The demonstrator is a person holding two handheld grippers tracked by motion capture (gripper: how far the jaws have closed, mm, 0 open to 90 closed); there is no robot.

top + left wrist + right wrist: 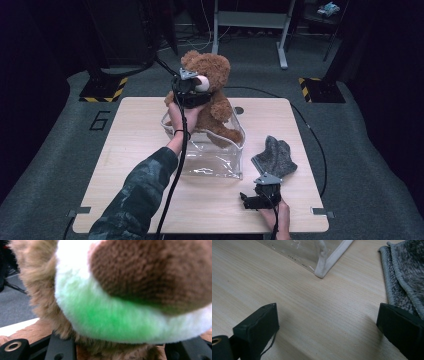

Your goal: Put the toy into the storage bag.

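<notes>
The left claw (pixel 192 92) pinches the teddy bear (pixel 212 95) upright, legs hanging into the open top of the clear bag (pixel 210 160) directly beneath, while the right claw (pixel 260 197) rests spread, near right.

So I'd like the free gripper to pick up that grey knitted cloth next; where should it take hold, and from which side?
Probably the near edge of the grey cloth, approached from the person's side. It lies flat on the table, so its raised hem is the easiest part to pinch, and the right gripper already sits open just in front of it.
</notes>
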